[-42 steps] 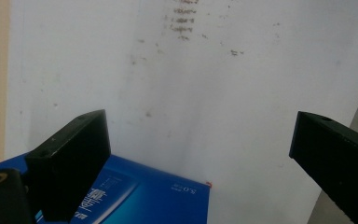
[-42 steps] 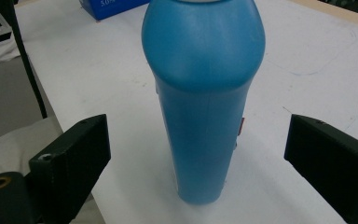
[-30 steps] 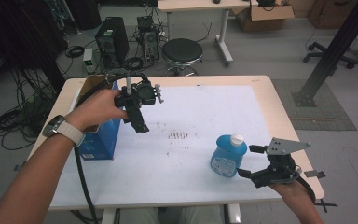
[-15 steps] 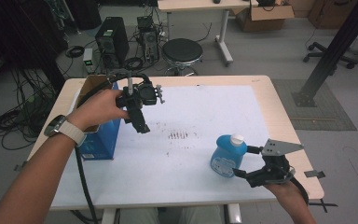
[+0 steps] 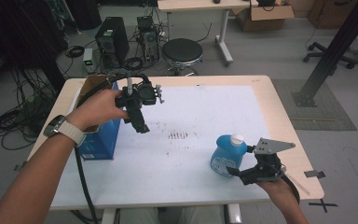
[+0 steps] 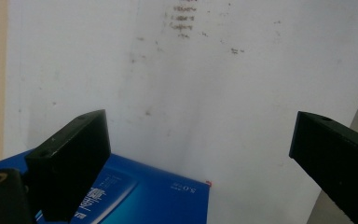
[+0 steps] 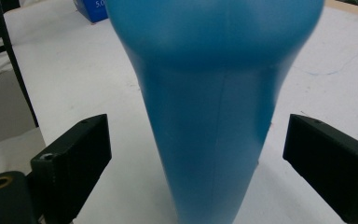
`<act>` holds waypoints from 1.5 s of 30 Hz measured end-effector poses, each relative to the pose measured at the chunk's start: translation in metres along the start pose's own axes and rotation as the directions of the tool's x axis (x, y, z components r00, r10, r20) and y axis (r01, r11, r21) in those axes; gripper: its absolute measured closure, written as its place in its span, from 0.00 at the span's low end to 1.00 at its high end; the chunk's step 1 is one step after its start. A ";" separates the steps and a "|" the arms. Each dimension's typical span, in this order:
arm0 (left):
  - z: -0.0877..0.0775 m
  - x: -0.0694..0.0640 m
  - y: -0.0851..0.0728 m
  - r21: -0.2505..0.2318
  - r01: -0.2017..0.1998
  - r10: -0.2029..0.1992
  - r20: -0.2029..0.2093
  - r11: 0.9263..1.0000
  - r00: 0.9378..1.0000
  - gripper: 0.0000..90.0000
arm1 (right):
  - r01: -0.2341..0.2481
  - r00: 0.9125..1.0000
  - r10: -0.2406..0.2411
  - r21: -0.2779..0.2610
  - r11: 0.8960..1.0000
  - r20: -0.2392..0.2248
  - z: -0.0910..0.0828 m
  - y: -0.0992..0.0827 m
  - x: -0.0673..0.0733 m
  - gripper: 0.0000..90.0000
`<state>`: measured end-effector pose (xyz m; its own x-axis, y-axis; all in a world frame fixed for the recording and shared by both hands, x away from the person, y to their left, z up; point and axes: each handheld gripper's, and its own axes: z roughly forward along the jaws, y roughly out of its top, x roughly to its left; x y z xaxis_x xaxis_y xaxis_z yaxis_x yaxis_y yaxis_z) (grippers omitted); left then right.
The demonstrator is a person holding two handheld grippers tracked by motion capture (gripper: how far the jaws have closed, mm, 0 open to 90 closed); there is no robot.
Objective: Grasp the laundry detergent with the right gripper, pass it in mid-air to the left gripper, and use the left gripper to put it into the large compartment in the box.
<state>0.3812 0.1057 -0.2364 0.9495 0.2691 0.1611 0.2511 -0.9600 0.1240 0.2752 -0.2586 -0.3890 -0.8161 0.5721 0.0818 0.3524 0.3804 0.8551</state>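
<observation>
Blue plastic bottle (image 7: 214, 107), smooth and waisted under a white cap, stands on the paper-covered bench (image 5: 205, 121) near its right front, between the right hand-held gripper's (image 5: 237, 171) wide-open jaws. Close squarely on the narrow waist. Left hand-held gripper (image 6: 200, 149) hangs wide above a glossy blue carton (image 6: 135, 196).

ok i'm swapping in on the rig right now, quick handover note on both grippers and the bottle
Right gripper: open, jaws on either side of the blue plastic bottle with the white cap, not closed on it.
Left gripper: open, empty, held above the white sheet beside the blue cardboard box.
Bottle stands upright at the near right of the sheet; box sits at the left edge.
Done: right gripper lined up on the bottle.
Left: probably close on the bottle and lift it; the open box may be where it goes.
</observation>
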 end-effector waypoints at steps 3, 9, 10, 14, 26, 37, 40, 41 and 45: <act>0.000 0.000 -0.001 -0.002 0.002 -0.002 -0.001 1.000 1.000 0.06 | 0.000 1.000 0.000 -0.002 1.000 -0.003 0.004 0.000 0.000 0.08; 0.000 0.000 -0.001 -0.003 0.005 -0.005 -0.001 1.000 1.000 0.06 | -0.003 1.000 0.003 -0.019 1.000 -0.002 0.009 0.000 0.002 0.09; 0.000 0.000 -0.001 -0.005 0.005 -0.005 -0.001 1.000 1.000 0.06 | -0.005 1.000 0.005 -0.020 1.000 -0.004 0.009 0.000 0.002 0.10; 0.000 0.000 -0.001 -0.007 0.003 -0.003 -0.001 1.000 1.000 0.06 | -0.003 1.000 0.003 -0.020 1.000 0.000 0.012 0.000 0.001 0.11; 0.001 0.000 0.000 0.002 0.003 -0.003 0.000 1.000 1.000 0.06 | -0.008 1.000 0.008 -0.052 0.999 0.000 0.015 -0.003 -0.001 0.20; 0.001 0.000 -0.002 0.001 0.007 -0.007 -0.001 1.000 1.000 0.06 | -0.012 1.000 0.011 -0.065 0.998 -0.009 0.015 -0.003 -0.001 0.30; 0.001 0.001 -0.002 0.000 0.007 -0.007 -0.001 1.000 1.000 0.06 | -0.016 1.000 0.016 -0.068 0.998 -0.005 0.015 -0.003 -0.001 0.31; 0.001 0.001 -0.002 -0.001 0.006 -0.007 -0.002 1.000 1.000 0.06 | -0.016 1.000 0.016 -0.068 0.998 -0.005 0.015 -0.003 -0.001 0.31; 0.001 0.001 -0.002 -0.001 0.008 -0.008 -0.003 1.000 1.000 0.06 | -0.020 1.000 0.020 -0.078 0.997 -0.009 0.015 -0.003 -0.002 0.33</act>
<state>0.3814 0.1081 -0.2377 0.9471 0.2767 0.1627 0.2581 -0.9578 0.1263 0.2823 -0.2498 -0.3989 -0.8132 0.5727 0.1035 0.3324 0.3110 0.8904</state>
